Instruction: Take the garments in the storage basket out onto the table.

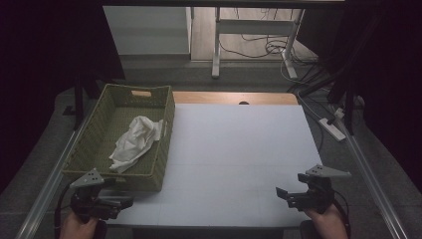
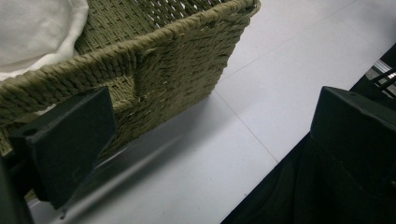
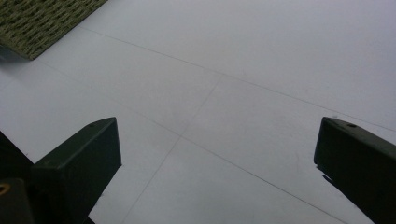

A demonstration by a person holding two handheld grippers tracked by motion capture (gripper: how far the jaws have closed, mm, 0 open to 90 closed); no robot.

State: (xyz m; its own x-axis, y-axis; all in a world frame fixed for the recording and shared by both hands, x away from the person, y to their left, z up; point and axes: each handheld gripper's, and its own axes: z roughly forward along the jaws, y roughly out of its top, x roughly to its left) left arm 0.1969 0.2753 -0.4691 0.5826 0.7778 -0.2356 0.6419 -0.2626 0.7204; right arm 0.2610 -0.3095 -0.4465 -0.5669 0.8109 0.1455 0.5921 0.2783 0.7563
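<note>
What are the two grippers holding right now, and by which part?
Nothing. The left gripper and the right gripper both stand open with only the white table between their jaws; the cloth lies in the basket.

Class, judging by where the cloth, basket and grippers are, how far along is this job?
Done: the white cloth lies crumpled inside the woven basket. In hand: nothing; the left gripper sits open by the basket's near wall, the right gripper open over the bare white tabletop. Left: apparently nothing on the table to move.
</note>
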